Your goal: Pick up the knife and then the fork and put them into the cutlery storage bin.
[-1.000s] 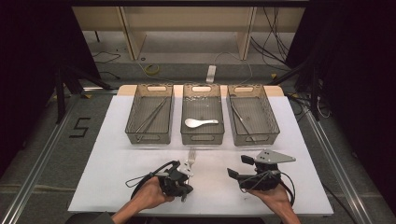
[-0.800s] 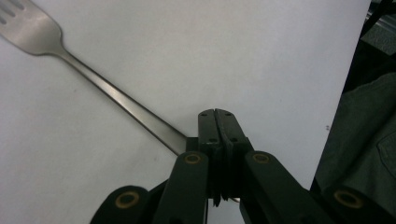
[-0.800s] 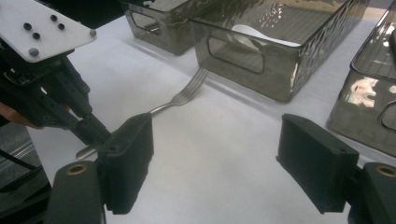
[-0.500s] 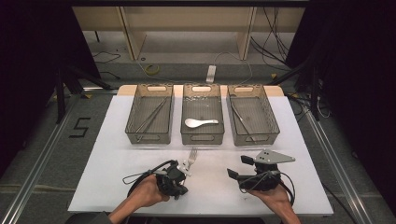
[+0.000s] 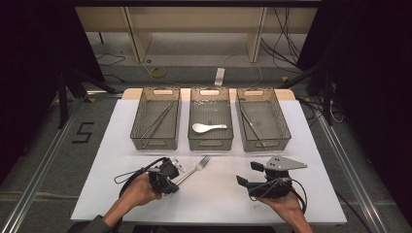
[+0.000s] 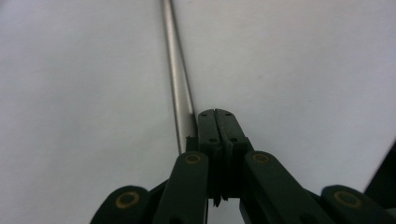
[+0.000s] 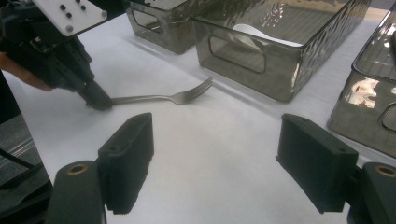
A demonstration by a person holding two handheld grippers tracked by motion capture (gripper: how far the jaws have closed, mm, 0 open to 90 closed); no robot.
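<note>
Jaws closed, fork (image 6: 180, 88) handle beside — touching

From where I stand, three mesh bins (image 5: 211, 127) line the far half of the white table (image 5: 214, 199) almost wall to wall, leaving only slim slots between them. In front, a fork (image 5: 194, 170) lies slantwise with the left gripper (image 5: 167, 182) at its handle end. The bare sheet between that and the right gripper (image 5: 245, 182) gives wide passage.
</note>
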